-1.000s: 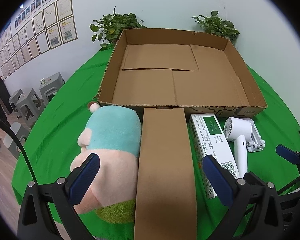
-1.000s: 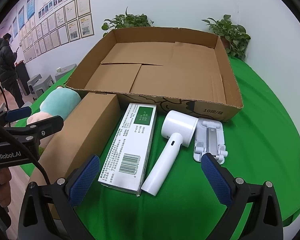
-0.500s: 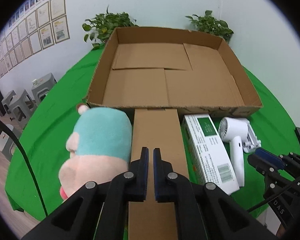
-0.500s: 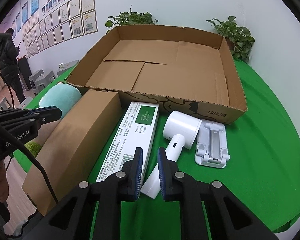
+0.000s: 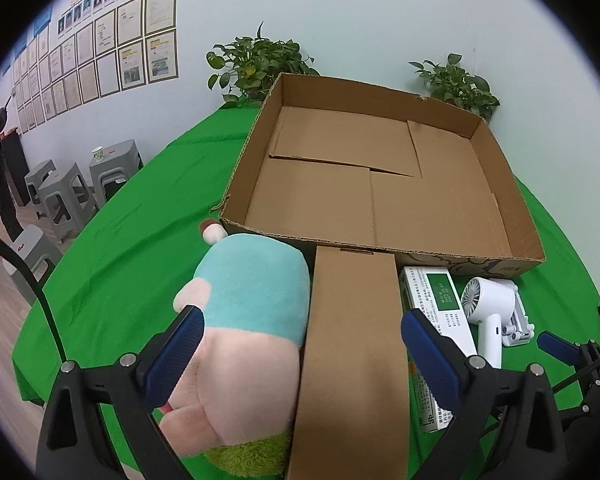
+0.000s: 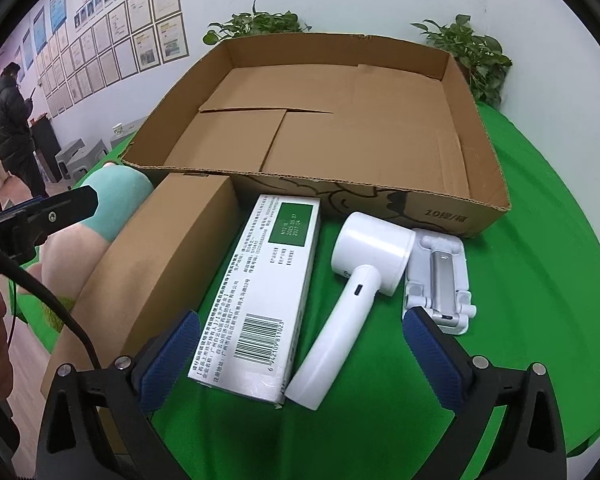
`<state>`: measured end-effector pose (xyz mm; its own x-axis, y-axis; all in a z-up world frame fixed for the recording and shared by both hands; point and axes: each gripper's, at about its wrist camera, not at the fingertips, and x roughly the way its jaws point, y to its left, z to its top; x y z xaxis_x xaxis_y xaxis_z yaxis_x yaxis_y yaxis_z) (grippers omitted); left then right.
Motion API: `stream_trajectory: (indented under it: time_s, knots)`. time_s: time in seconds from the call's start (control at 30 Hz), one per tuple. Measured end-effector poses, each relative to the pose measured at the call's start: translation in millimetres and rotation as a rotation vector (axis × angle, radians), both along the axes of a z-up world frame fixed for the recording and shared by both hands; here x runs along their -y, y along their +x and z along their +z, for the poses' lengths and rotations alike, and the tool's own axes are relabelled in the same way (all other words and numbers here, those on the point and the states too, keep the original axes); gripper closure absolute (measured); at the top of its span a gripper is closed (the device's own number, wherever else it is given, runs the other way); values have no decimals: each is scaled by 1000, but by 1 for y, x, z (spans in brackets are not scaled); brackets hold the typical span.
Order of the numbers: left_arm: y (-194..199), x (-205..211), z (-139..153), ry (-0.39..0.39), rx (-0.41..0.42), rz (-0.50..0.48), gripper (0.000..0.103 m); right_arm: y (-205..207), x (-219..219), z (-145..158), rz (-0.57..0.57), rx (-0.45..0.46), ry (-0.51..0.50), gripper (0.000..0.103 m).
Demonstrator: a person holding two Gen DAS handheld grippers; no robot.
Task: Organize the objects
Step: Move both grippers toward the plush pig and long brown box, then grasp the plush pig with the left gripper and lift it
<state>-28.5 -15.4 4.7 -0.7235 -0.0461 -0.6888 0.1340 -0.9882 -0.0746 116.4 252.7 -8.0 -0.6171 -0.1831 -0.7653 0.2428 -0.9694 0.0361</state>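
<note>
An open, shallow cardboard box (image 5: 380,184) (image 6: 340,128) lies on the green table. In front of it, left to right, are a teal and pink plush toy (image 5: 252,280), a long brown carton (image 5: 352,340) (image 6: 172,248), a white and green packet (image 6: 276,280), a white handheld fan (image 6: 360,272) and a white folding stand (image 6: 440,272). My left gripper (image 5: 300,320) hovers over the plush and the brown carton, its jaws opening and touching neither. My right gripper (image 6: 302,318) hangs above the packet and the fan handle, jaws opening, gripping nothing.
Two potted plants (image 5: 260,64) (image 5: 456,84) stand behind the box against the wall. Grey stools (image 5: 68,188) sit on the floor to the left, beyond the table's rounded edge. A person in a dark coat (image 6: 12,120) stands far left.
Both grippers were wide, snapped shut half a second ago, and now stand wide again. The right gripper has edged closer to the packet and fan.
</note>
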Motion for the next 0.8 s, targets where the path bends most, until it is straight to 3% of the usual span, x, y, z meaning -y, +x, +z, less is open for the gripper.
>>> stream_trajectory:
  time_s: [0.53, 0.8]
  knots:
    - [4, 6, 0, 63, -9, -57, 4, 4, 13, 1, 14, 7, 31, 1]
    - [8, 40, -6, 197, 18, -102, 4, 6, 31, 2, 57, 15, 74, 1]
